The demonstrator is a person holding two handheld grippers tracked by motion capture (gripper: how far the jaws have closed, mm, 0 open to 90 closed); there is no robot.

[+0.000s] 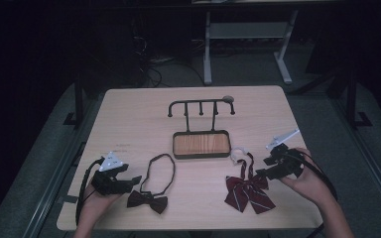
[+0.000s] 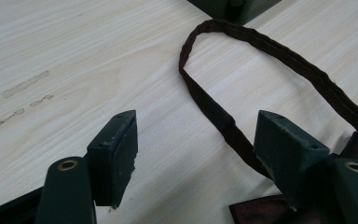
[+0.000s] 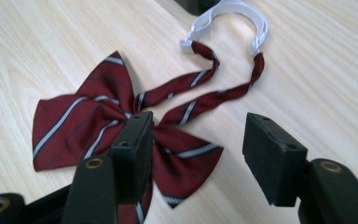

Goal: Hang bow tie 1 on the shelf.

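Left claw (image 1: 135,180) lies low on the tabletop (image 1: 129,114), jaws apart, nothing between the pads; the dark bow tie (image 1: 148,201) sits just beside it, its neck strap (image 2: 223,119) running past the inner side of one jaw. Mid-table, farther back: a small stand with hooks (image 1: 201,105) over a wooden tray (image 1: 201,144).

Right of centre, the striped red bow tie (image 1: 247,192) lies flat, its two thin straps joined by a white plastic clasp (image 3: 233,18). Right claw (image 1: 261,173) hovers just beside it, jaws wide, holding nothing.

We judge both ties light, soft and floppy, not fragile. Best hold looks like the centre knot or the strap, where the fabric bunches thick; the flat wings would likely slide or fold.
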